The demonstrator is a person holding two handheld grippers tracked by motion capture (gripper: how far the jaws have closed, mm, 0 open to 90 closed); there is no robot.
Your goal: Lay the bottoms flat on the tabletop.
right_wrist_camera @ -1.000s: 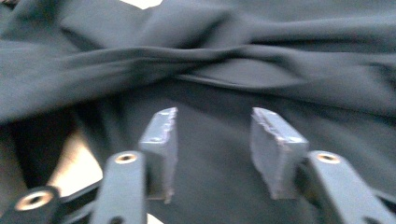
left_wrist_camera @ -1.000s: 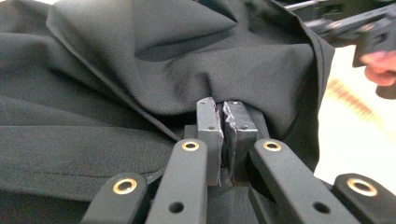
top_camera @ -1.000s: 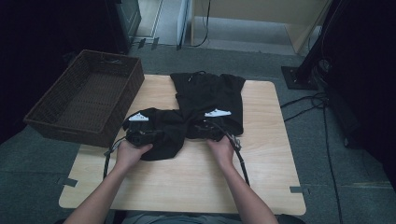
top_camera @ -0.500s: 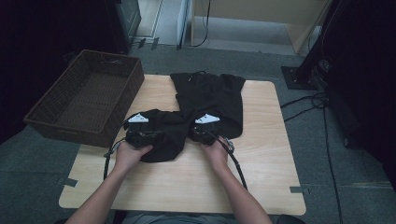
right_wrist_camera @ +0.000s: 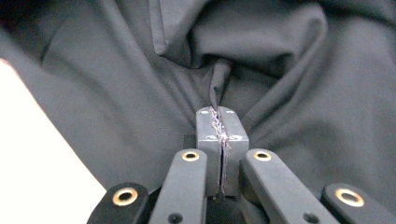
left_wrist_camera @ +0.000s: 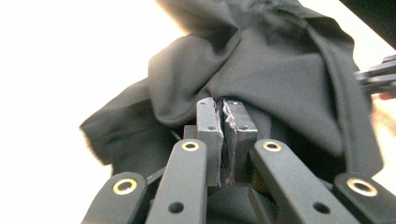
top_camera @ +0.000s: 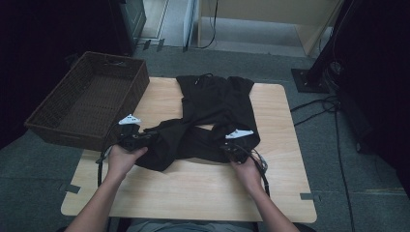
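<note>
Black cloth is pinched in both tools: the left hand-held gripper (top_camera: pixel 140 140) clamps one bunched fold of the black garment (top_camera: pixel 212 116), and the right hand-held gripper (top_camera: pixel 231 150), its jaws having just closed, grips another. Farther off, the garment stretches across the wooden counter (top_camera: pixel 193 188), beside the wicker basket (top_camera: pixel 87 104).

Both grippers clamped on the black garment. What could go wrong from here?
1. The right gripper pinches only a thin fold of the black garment; a hard pull may slip it free.
2. The left gripper sits near the wicker basket; swinging cloth could snag its rim.
3. Trailing cables near the hands might catch the table edge.
</note>
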